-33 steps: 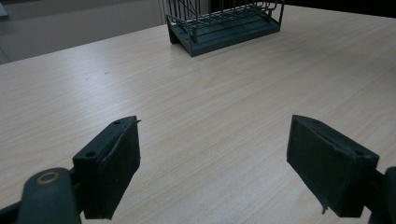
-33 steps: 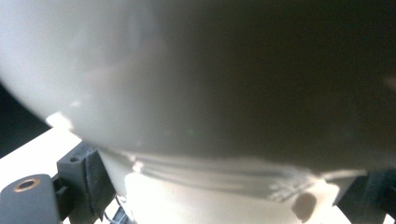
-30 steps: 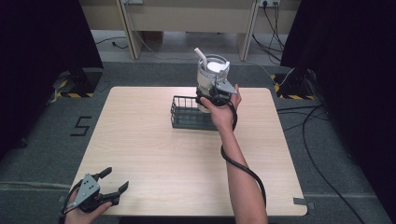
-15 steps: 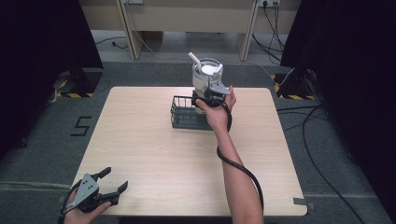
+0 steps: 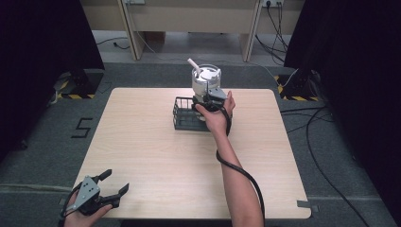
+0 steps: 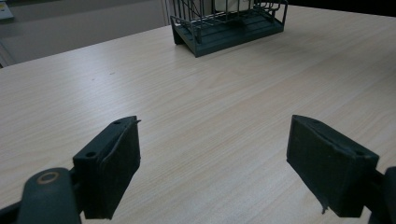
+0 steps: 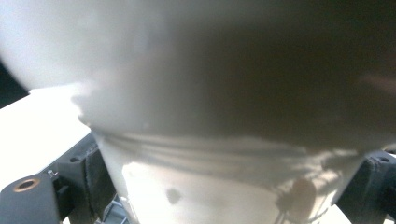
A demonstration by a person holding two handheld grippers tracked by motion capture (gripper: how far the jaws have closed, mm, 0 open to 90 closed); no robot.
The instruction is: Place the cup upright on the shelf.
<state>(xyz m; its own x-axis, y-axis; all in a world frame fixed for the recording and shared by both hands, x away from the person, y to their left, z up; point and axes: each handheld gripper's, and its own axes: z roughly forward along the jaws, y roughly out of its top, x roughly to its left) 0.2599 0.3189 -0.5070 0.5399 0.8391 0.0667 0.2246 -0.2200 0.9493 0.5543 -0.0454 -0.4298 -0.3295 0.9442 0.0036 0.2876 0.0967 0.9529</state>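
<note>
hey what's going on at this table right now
A person works at a wooden table with a claw in each hand. The right claw is clamped on a white cup-like container with something white sticking out of its top, held just above a dark wire basket at the far middle of the table. The left claw rests open at the near left corner, holding nothing.

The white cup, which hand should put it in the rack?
The right one. Its gripper is already shut on the white cup, just above the rack. The left gripper waits open at the table's near corner, far from both.
</note>
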